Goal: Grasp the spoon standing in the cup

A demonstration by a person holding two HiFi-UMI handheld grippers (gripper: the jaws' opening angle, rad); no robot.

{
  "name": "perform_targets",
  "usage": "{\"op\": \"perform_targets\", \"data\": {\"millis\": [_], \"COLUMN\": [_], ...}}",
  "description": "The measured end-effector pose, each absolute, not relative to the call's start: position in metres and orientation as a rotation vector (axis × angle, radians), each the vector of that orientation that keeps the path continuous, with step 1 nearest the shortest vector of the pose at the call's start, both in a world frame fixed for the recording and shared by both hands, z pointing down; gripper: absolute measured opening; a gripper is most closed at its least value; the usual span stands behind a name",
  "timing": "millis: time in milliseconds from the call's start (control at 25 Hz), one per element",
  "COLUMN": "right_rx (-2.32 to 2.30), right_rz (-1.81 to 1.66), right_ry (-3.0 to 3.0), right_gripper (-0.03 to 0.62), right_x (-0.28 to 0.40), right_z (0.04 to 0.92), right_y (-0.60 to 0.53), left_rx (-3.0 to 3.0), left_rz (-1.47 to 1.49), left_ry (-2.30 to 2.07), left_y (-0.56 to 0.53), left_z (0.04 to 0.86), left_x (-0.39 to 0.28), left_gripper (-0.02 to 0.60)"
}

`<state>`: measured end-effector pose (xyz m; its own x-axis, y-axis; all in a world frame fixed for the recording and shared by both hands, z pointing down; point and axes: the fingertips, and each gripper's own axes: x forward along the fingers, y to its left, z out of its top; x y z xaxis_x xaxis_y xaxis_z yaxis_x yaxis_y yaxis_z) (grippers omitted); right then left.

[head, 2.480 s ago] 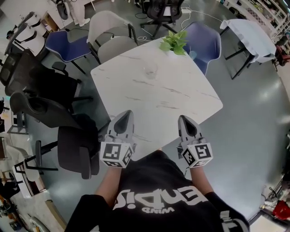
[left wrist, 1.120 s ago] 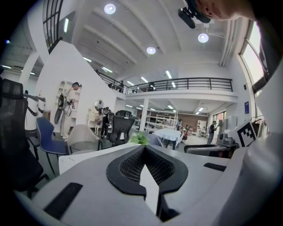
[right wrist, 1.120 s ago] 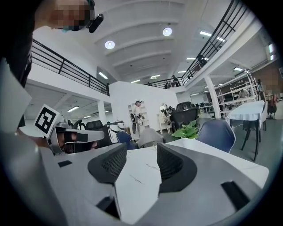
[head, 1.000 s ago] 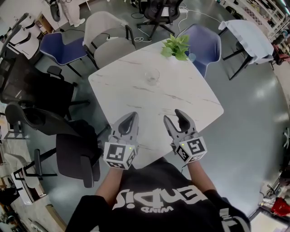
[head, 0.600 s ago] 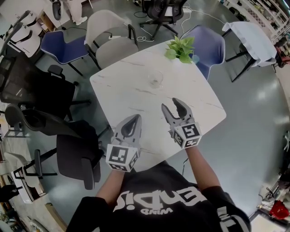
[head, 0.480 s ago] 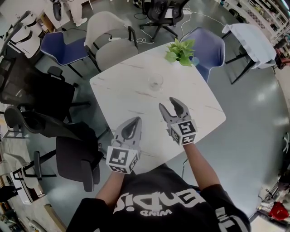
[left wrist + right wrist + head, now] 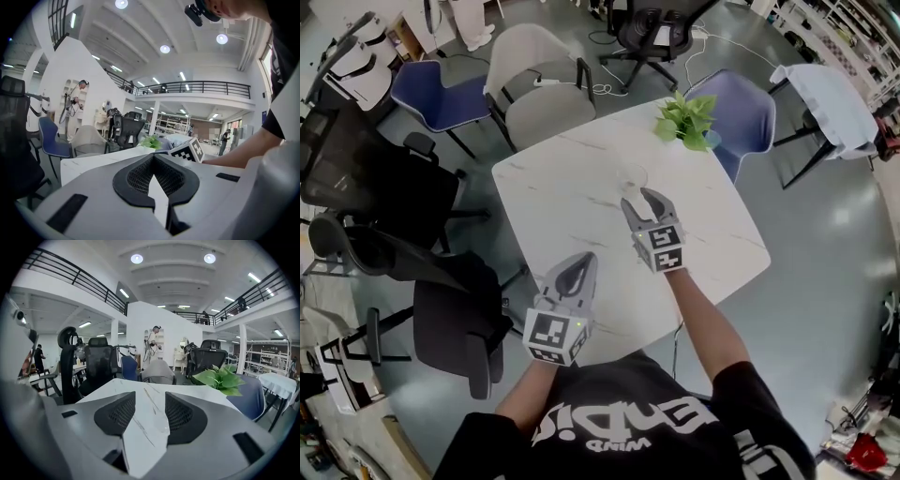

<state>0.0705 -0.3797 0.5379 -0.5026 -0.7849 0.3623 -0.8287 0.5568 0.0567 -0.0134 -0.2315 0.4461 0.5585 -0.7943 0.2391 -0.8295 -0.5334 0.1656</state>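
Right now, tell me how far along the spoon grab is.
Approach looks done: the right gripper is at the cup, jaws open. In hand: lining up on the spoon. Left: close on the spoon; nothing is gripped yet. The left gripper is shut, idle.

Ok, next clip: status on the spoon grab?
Right tongs open at the cup, nothing gripped. Left tongs shut, empty. Spoon standing in cup, untouched. Nothing in the way.
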Motion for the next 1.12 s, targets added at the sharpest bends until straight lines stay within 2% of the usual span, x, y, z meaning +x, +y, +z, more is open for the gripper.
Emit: {"op": "perform_targets", "data": {"millis": [440,840,1120], "right_rx": [1.285,1.303,1.359], "right_rz": [0.165,0.177,0.182], "right_ry": [-2.388,-2.391,-2.382], "right_gripper": [0.132,0.05,0.031], "right_x": [0.063,0.063,0.072], "right_z": [0.571,0.566,0.56], "right_y": [-0.404,-0.412,-0.413], "left_rx": [2.489,2.479,2.472], "left_rz": [0.202,0.252,0.26], "left_ry": [-1.37,-1.392,-1.422], "left_y": [-0.232,-0.229,-0.23], "left_z": [0.459,0.467,0.469], "left_x": [-0.028,-0.035,-0.043], "left_gripper": [0.014,0.014,0.014]}}
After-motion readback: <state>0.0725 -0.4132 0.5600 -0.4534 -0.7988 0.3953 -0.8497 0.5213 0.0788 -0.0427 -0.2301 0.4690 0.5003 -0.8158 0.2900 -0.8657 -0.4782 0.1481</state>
